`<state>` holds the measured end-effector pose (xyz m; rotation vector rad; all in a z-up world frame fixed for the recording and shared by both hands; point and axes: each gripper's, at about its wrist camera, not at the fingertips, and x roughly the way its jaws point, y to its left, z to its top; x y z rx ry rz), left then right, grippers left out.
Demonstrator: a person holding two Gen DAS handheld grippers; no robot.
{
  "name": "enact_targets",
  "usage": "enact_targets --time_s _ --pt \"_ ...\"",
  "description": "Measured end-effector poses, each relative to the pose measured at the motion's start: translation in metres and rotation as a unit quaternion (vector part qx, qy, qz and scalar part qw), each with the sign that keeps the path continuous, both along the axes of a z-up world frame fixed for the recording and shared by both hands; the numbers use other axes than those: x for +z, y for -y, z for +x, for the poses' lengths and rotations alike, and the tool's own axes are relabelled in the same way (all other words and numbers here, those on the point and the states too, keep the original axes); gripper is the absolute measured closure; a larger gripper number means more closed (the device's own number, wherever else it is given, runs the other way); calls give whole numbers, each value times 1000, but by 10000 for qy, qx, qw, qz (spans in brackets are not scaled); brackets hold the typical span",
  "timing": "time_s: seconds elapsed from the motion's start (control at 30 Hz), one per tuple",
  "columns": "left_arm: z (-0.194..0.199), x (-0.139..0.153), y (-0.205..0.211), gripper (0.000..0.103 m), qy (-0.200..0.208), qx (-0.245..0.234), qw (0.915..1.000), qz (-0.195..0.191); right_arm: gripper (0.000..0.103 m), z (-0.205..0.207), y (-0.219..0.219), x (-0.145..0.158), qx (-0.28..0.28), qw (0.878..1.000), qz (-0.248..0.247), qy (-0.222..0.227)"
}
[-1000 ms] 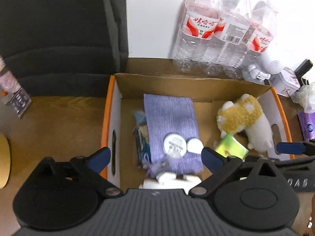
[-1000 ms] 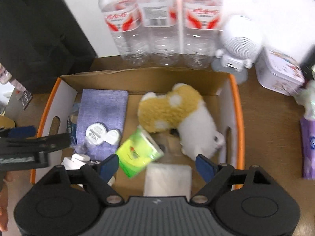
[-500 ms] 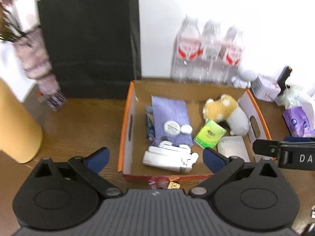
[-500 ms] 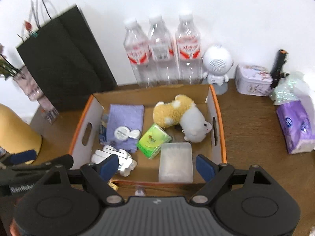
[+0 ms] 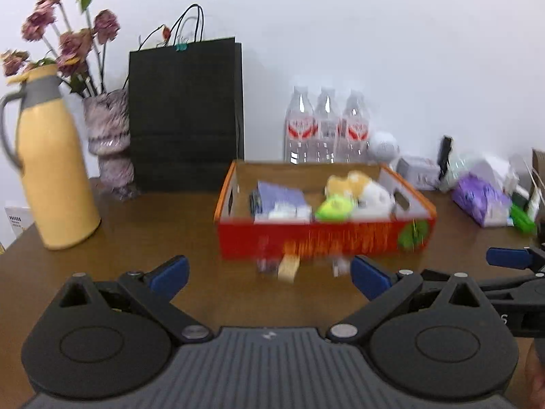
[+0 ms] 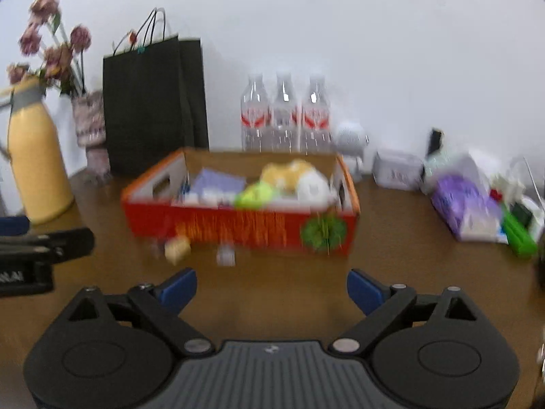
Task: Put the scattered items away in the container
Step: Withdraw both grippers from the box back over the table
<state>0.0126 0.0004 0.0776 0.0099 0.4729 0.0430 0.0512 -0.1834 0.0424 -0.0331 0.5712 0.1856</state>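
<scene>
- The cardboard box (image 5: pixel 323 238), rectangular with an orange-red front and oval handle cut-outs, sits mid-table on the brown wooden table (image 5: pixel 170 225).
- Inside lie a flat purple cloth (image 5: pixel 277 195), a fluffy yellow-and-white plush toy (image 5: pixel 361 187) and a glossy green packet (image 5: pixel 333 207).
- Small blurred items (image 5: pixel 287 270) rest on the wood just before the box front.
- The left gripper (image 5: pixel 269 274), black with blue pads, stands wide open and empty.
- The right gripper (image 6: pixel 271 289) is opening, nothing between its jaws.
- Behind stand three clear plastic bottles (image 6: pixel 284 116), a matte black paper bag (image 5: pixel 185 112) and a smooth yellow jug (image 5: pixel 51 167).
</scene>
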Motion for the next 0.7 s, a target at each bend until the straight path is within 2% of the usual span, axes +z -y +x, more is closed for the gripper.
enact_targets --time_s 0.1,0.27,0.37,0.57,0.7 --pt "-22 -27 -4 0 -31 -27 10000 11 8 -27 0 -28 149 9998 -21 -138" --pt "-24 -57 -11 0 -529 19 9986 -46 7 -42 1 -57 96 9988 15 -482" --pt "-27 -66 -9 0 -654 -104 9978 -100 7 -42 3 -61 52 9982 145 -581" --pt "-29 -76 -2 0 -815 -314 9962 -36 3 -43 1 -67 30 9981 81 -608" --pt "-24 -83 -9 0 -1045 -348 9936 -260 0 -43 -2 -68 -57 9978 -85 -653"
